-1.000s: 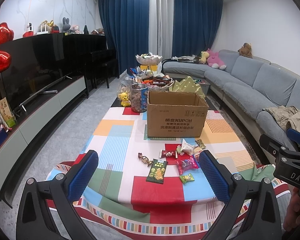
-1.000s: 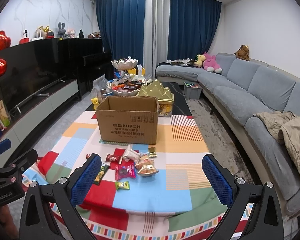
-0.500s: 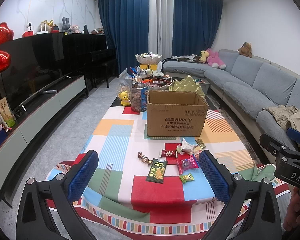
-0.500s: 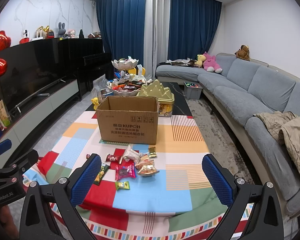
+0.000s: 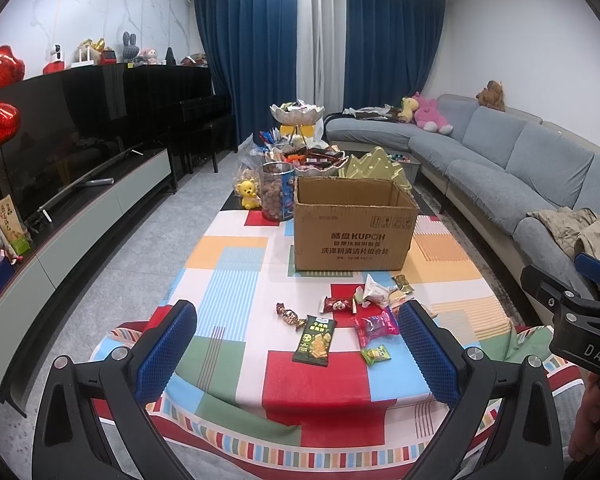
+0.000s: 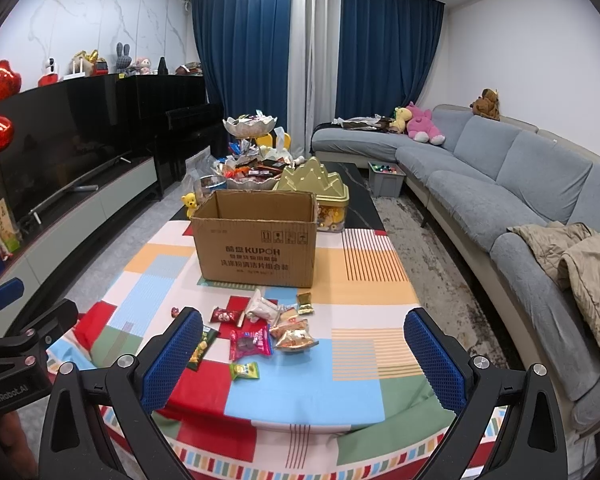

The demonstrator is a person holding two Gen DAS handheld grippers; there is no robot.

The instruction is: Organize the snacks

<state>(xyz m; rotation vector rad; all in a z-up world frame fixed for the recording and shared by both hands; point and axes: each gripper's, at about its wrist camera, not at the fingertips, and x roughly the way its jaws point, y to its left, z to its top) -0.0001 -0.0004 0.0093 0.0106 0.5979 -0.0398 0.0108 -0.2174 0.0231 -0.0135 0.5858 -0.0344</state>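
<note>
Left wrist view is showing the left hand-held gripper (image 5: 298,350) hovering wide open and empty over the near edge of the tabletop (image 5: 236,272). A cluster of snacks (image 5: 356,312) is lying flat just beyond its fingertips, toward 1 o'clock, and the open cardboard box (image 5: 354,226) is standing behind them at 12 o'clock. The dark green packet (image 5: 315,340) is lying nearest, its long axis running roughly 12 to 6 o'clock, top end pointing at the box. The task seems to be only starting: nothing is gripped, and the next move is likely calling for a descent onto that packet with the jaws straddling its short sides.

Right wrist view is showing the right hand-held gripper (image 6: 303,356), also spread open and holding nothing. The snacks are sitting toward 11 o'clock, with the red packet (image 6: 250,343) near the left finger (image 6: 172,360) and a small green sweet (image 6: 244,371) closest. The box is standing at 11 o'clock beyond, opening facing up.
</note>
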